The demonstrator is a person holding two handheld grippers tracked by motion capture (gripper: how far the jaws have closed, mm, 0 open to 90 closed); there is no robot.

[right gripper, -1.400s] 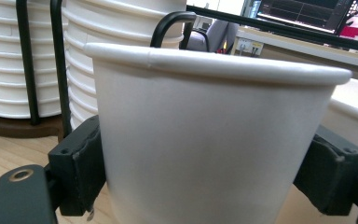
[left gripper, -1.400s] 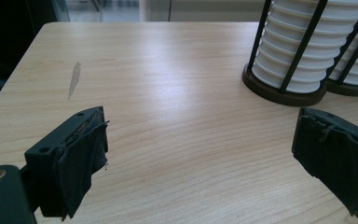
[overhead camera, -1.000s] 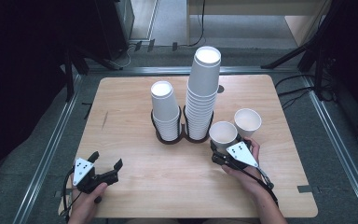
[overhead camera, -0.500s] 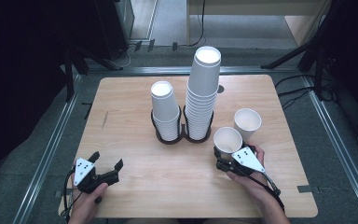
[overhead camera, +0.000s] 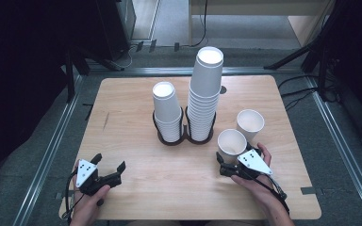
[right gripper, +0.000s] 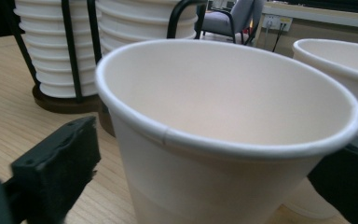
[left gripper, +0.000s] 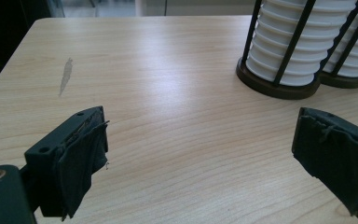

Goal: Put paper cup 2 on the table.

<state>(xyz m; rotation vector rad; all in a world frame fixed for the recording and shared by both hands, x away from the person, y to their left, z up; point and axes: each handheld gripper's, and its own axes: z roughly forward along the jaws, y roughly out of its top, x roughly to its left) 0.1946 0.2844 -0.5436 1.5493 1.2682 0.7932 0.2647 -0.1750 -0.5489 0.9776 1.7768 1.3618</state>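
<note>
A light wooden desk [overhead camera: 122,108] stood on a grey floor. At its middle a black double wire holder [overhead camera: 184,137] carried two stacks of white paper cups side by side: a short stack [overhead camera: 167,111] and a much taller stack [overhead camera: 205,89]. A second loose cup [overhead camera: 250,125] stood upright toward the desk's right edge. A grey chair [right gripper: 223,21] showed far behind.

A plain white paper cup [right gripper: 223,140] with a cream-tinted inside stands on the pale, light-brown wooden table [overhead camera: 136,103] with fine straight grain and one greyish streak [left gripper: 65,74]. A second plain white paper cup [overhead camera: 250,124] matches it. Two stacks of white ribbed paper cups [overhead camera: 202,94] sit in a black wire holder [overhead camera: 183,136] with dark brown bases. The right gripper [overhead camera: 226,165] and left gripper [overhead camera: 111,170] are black, each topped with a light grey plate marked by dark dots
</note>
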